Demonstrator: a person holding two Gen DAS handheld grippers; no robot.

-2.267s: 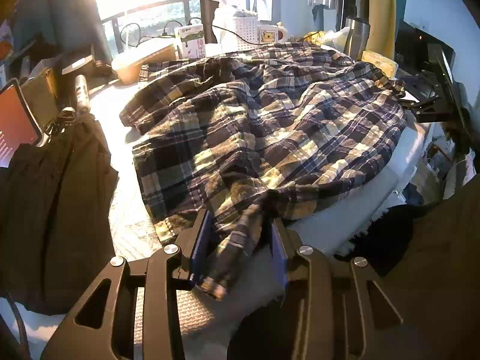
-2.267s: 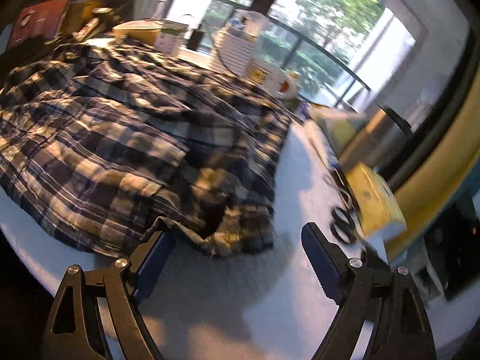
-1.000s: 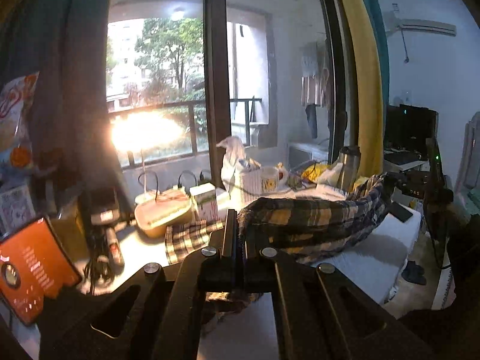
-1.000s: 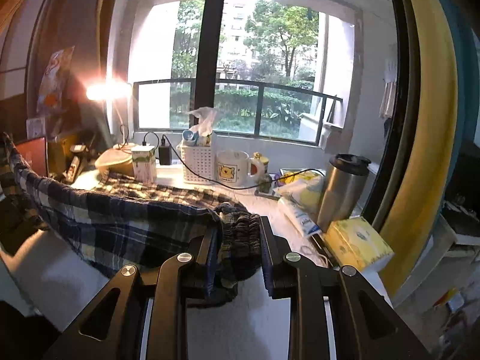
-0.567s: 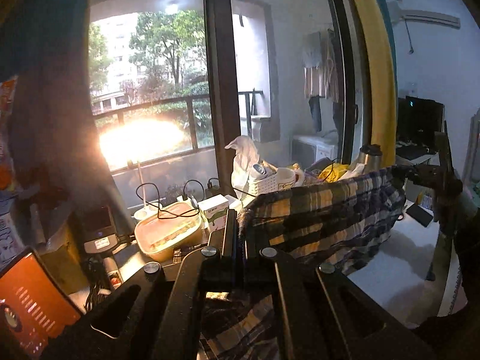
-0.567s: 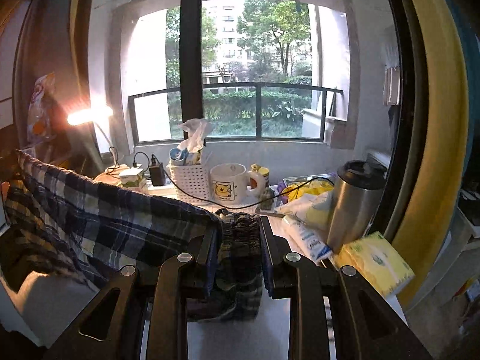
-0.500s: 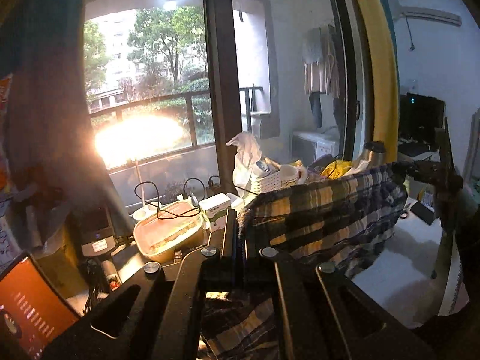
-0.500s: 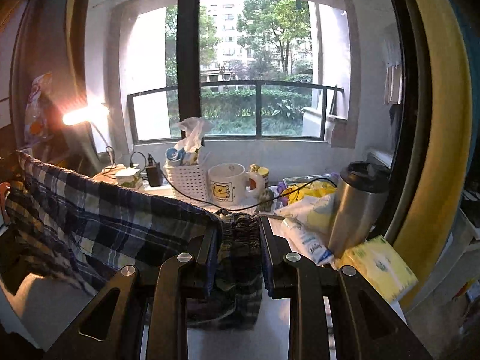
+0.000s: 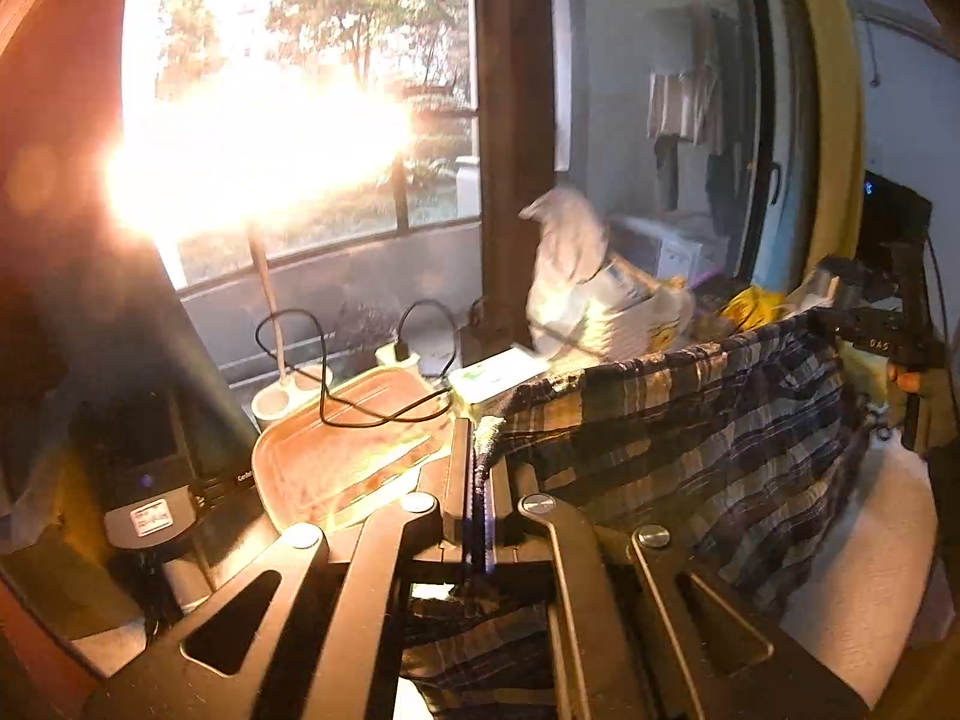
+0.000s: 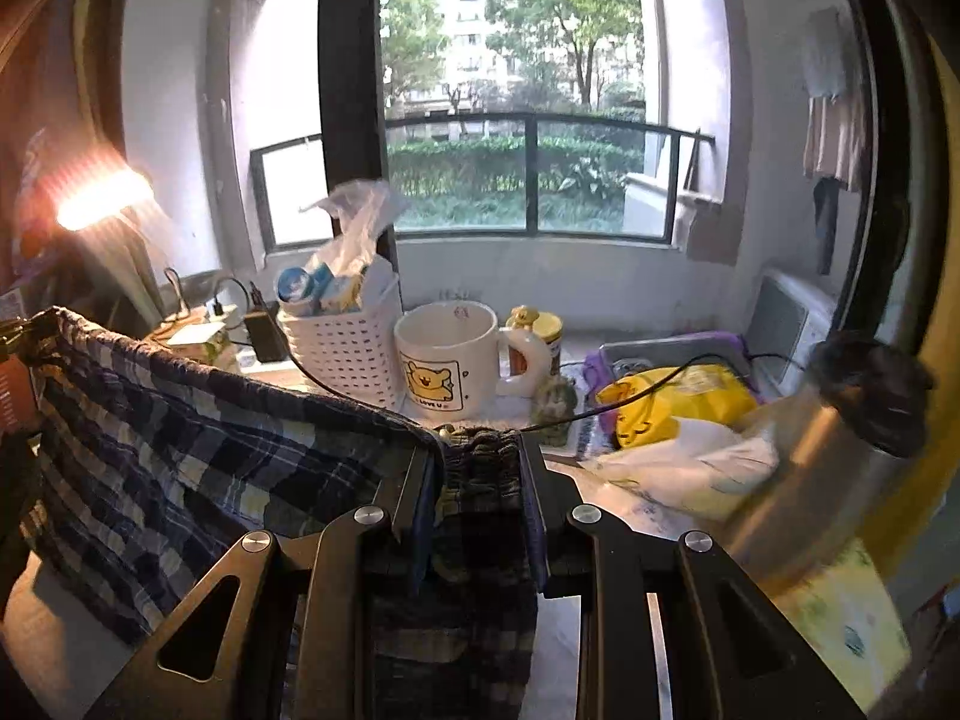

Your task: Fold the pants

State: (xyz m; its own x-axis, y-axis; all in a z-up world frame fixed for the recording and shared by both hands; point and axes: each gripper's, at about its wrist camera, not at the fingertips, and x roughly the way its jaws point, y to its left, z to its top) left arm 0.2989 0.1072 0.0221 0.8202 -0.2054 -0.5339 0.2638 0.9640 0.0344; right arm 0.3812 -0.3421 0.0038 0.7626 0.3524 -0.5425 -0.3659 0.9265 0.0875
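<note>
Much of the left wrist view is washed out by the glare of a desk lamp (image 9: 258, 138), so the window panes behind it are hard to read. The lower part of the plaid pants (image 9: 690, 438) is cut off by the bottom edge and hidden behind the tong arms in both views. A steel thermos (image 10: 822, 456) at the right is blurred, and the items in the white basket (image 10: 345, 354) are too small to identify.

The left tongs (image 9: 480, 498) are pressed almost fully together, with only a thin edge of the plaid fabric clamped between them. The right tongs (image 10: 480, 510) are clamped on a thick gathered bunch of the elastic waistband, so a wider gap is kept between them.

The pants are held in the air above the white tabletop (image 9: 852, 570), stretched as a sagging band from one pair of tongs to the other. In the left wrist view the far end of the cloth is seen at the right tongs (image 9: 864, 330), gripped by a gloved hand (image 9: 927, 396).

Behind the cloth a bear mug (image 10: 447, 360), a yellow bag (image 10: 678, 402) and an orange tray (image 9: 342, 438) are seen on the tabletop.
</note>
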